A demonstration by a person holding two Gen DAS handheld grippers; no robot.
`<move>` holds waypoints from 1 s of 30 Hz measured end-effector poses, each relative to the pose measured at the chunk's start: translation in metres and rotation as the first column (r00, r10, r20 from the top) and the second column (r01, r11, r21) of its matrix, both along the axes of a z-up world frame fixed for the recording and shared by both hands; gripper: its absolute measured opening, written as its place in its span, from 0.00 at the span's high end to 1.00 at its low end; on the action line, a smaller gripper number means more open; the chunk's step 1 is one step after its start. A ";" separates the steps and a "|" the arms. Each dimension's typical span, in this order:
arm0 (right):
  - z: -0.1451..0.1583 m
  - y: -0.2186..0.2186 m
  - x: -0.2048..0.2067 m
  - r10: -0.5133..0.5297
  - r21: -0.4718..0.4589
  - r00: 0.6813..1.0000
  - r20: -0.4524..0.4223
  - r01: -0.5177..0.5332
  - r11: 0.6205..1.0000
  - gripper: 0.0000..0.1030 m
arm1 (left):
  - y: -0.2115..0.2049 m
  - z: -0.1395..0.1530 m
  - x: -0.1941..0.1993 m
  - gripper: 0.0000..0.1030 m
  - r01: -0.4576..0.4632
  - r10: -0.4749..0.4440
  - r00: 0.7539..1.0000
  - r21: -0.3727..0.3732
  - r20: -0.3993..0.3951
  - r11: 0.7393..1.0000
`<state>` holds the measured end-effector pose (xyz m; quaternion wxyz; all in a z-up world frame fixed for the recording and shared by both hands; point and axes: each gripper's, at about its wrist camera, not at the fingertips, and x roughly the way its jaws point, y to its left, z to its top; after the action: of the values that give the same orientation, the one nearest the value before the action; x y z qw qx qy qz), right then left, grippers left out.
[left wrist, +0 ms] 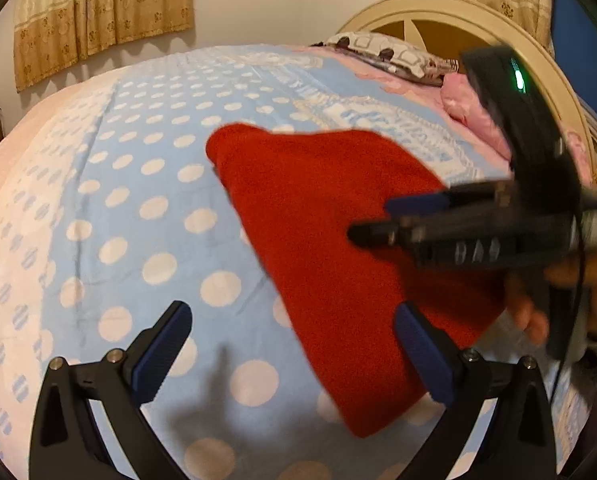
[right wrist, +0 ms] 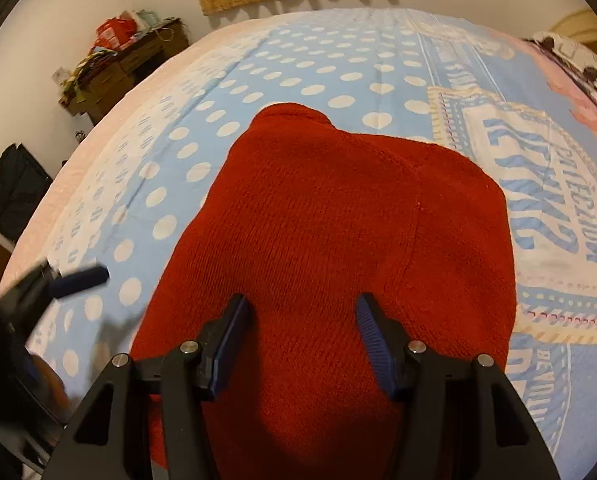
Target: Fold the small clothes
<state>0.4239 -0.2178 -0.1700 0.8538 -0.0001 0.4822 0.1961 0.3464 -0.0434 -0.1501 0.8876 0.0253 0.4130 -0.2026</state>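
A red knitted garment (left wrist: 330, 240) (right wrist: 338, 220) lies folded on the blue blanket with white dots (left wrist: 138, 200) (right wrist: 318, 68). My left gripper (left wrist: 292, 316) stands wide open above the blanket at the garment's left edge, with nothing between its fingers. My right gripper (right wrist: 301, 308) hovers over the near part of the garment, its jaws apart and not pressing on the cloth. In the left wrist view the right gripper (left wrist: 382, 218) comes in blurred from the right, over the garment, held by a hand (left wrist: 534, 312). The left gripper's blurred finger (right wrist: 82, 276) shows at the left of the right wrist view.
The blanket covers a bed with a cream headboard (left wrist: 458, 12) and patterned pillows (left wrist: 386, 54). A printed label patch (right wrist: 538, 200) lies right of the garment. A cluttered wooden dresser (right wrist: 118, 64) and a black bag (right wrist: 14, 192) stand by the wall beyond the bed's left side.
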 end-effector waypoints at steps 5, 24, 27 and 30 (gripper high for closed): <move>0.002 -0.010 0.000 -0.010 0.048 1.000 0.006 0.010 0.999 0.44 | -0.017 -0.005 0.005 0.00 0.007 -0.007 1.000 0.036 -0.003 0.999; 0.004 -0.128 0.015 -0.224 0.355 0.972 -0.065 0.233 0.905 0.31 | 0.019 -0.013 0.003 0.00 -0.087 0.064 0.993 -0.249 -0.103 0.964; -0.008 -0.136 0.023 -0.248 0.377 0.965 -0.085 0.262 0.889 0.30 | 0.013 -0.023 0.007 0.00 -0.084 0.059 0.991 -0.220 -0.121 0.972; -0.024 -0.134 0.034 -0.239 0.375 0.962 -0.133 0.273 0.886 0.30 | 0.008 -0.037 0.009 0.00 -0.078 0.047 0.988 -0.211 -0.149 0.974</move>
<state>0.4581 -0.3522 -0.1942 0.8342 0.2413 0.4645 0.1735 0.3557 -0.0357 -0.1866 0.8592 -0.0991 0.4515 -0.2196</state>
